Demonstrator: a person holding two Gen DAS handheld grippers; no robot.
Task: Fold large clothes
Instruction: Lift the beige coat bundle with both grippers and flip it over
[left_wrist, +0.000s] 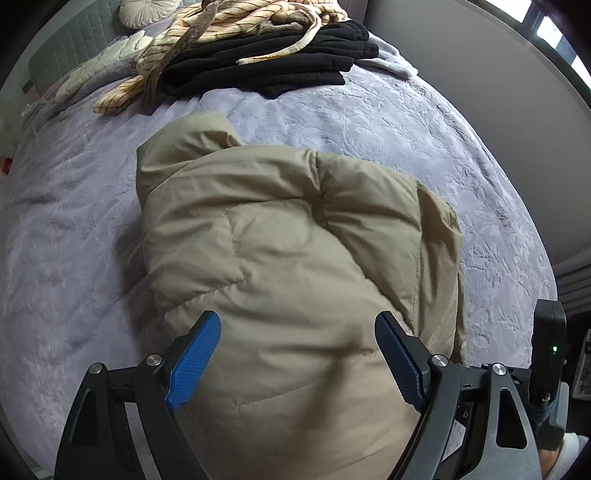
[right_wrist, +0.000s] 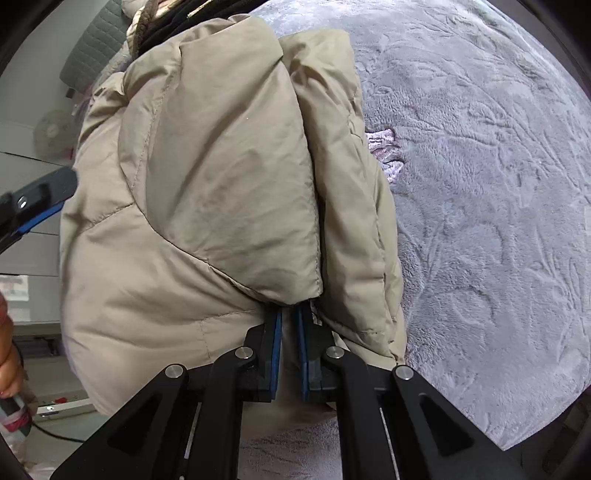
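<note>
A beige puffer jacket (left_wrist: 280, 236) lies bunched on the lavender plush bedspread (left_wrist: 424, 122). My left gripper (left_wrist: 297, 321) hovers over its near part, blue pads wide open and nothing between them. In the right wrist view the jacket (right_wrist: 207, 177) stands folded over itself, one thick flap lying against another. My right gripper (right_wrist: 288, 314) is shut on the jacket's lower edge, where the fabric hides the fingertips. One finger of the left gripper (right_wrist: 40, 199) shows at the left edge of that view.
A stack of black clothes (left_wrist: 280, 62) with a striped beige garment (left_wrist: 229, 26) draped over it lies at the far end of the bed, beside a pale pillow (left_wrist: 147, 11) and a grey headboard (left_wrist: 74, 48). A wall (left_wrist: 498, 92) runs along the right. A person's hand (right_wrist: 7, 362) shows at lower left.
</note>
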